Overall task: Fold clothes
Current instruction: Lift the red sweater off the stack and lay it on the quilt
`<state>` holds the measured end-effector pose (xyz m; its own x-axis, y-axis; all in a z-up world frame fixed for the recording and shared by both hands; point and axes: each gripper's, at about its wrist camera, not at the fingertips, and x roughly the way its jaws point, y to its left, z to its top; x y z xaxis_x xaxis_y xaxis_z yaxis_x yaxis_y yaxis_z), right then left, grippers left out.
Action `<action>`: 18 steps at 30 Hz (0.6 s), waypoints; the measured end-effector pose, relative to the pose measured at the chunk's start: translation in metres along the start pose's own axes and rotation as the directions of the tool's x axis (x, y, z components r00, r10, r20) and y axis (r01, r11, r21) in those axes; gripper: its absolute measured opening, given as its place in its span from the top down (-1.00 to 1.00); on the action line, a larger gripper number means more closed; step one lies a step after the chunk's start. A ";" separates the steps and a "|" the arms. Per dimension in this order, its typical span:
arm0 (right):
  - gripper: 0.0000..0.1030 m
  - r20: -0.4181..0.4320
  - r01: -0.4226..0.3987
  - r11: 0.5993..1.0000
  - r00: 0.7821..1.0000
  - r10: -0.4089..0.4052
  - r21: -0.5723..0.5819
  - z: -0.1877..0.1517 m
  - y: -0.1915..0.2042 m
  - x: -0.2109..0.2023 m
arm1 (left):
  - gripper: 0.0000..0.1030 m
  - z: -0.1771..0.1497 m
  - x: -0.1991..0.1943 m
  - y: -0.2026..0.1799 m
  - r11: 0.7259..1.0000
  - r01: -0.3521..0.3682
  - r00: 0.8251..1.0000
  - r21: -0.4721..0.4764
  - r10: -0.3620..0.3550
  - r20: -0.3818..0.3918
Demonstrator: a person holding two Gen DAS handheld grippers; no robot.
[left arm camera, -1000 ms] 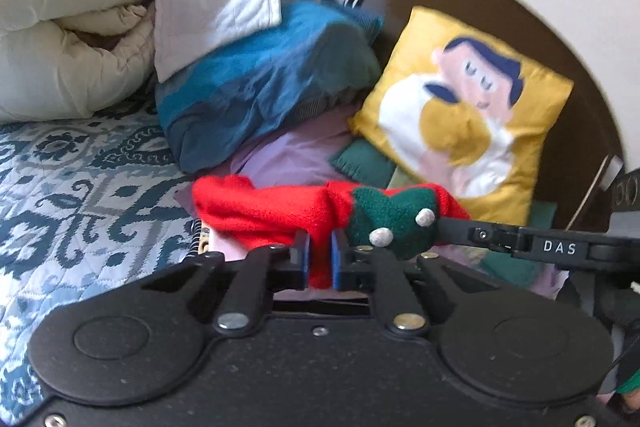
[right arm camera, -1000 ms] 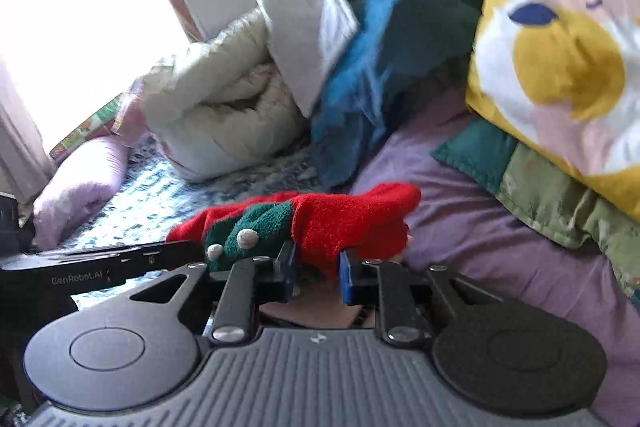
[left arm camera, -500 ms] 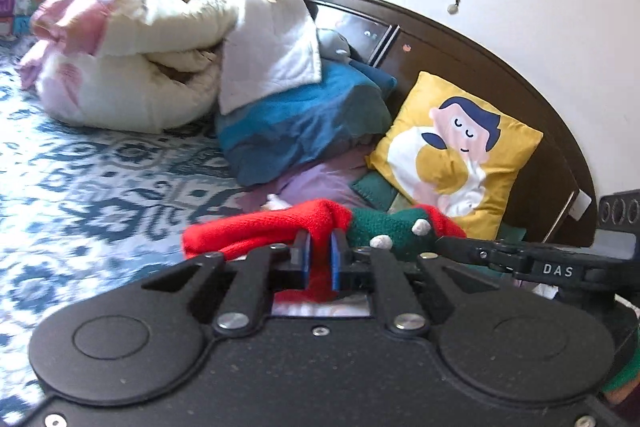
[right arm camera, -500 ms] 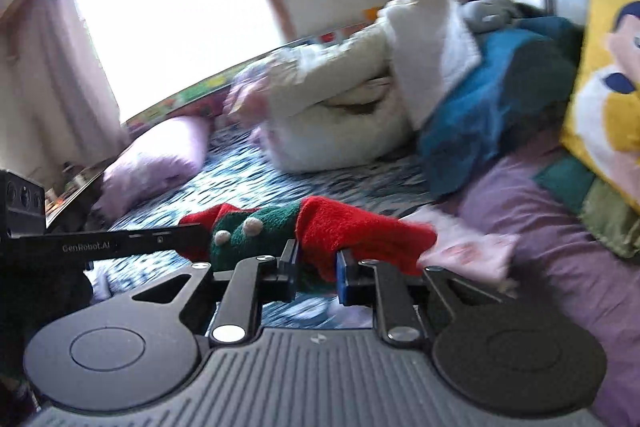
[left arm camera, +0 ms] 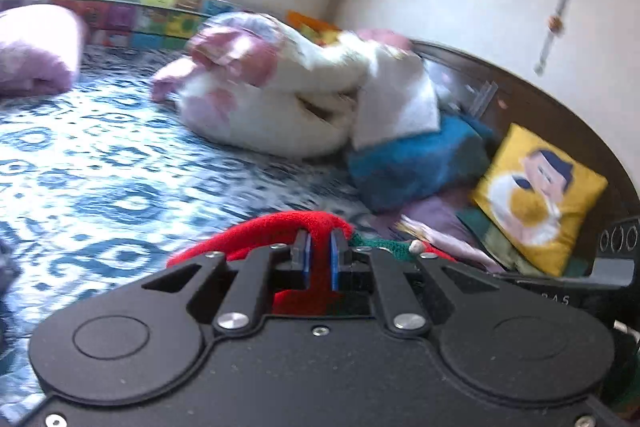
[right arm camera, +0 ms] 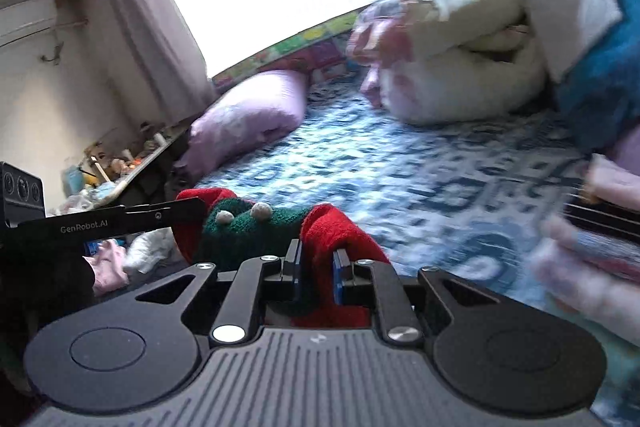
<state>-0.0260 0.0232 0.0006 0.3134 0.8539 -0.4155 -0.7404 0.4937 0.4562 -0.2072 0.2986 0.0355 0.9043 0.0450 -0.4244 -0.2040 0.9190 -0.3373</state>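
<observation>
A red and green fleece garment point(left arm camera: 280, 231) with small white pompoms hangs in the air between both grippers, above the blue patterned bedspread point(left arm camera: 100, 179). My left gripper point(left arm camera: 320, 259) is shut on its red end. In the right wrist view the same garment point(right arm camera: 248, 227) shows its green middle and pompoms, and my right gripper point(right arm camera: 316, 269) has red cloth pinched between its blue pads while its jaws are closing further. The left gripper's finger point(right arm camera: 160, 213) reaches in from the left side of that view.
A white and pink rolled duvet point(left arm camera: 288, 107) and a blue blanket point(left arm camera: 416, 163) lie by the dark headboard point(left arm camera: 560, 115). A yellow cushion point(left arm camera: 536, 195) leans there. A lilac pillow point(right arm camera: 248, 115) lies by the window. Blurred folded clothes point(right arm camera: 600, 259) are at right.
Both grippers have swung away from the headboard and cushion toward the window side of the bed, carrying the red and green garment with them. The views are now motion-blurred.
</observation>
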 end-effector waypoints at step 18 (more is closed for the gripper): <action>0.35 -0.494 -0.017 1.000 0.869 0.023 0.017 -0.184 0.059 0.066 | 0.03 -0.238 -0.078 0.124 0.912 -0.232 0.952 -0.340 0.140 -0.273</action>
<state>-0.1585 0.0779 -0.1449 -0.0390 0.6721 -0.7394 -0.7351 0.4819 0.4768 -0.3926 0.3162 -0.1733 0.7299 0.0648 -0.6805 -0.5229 0.6942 -0.4947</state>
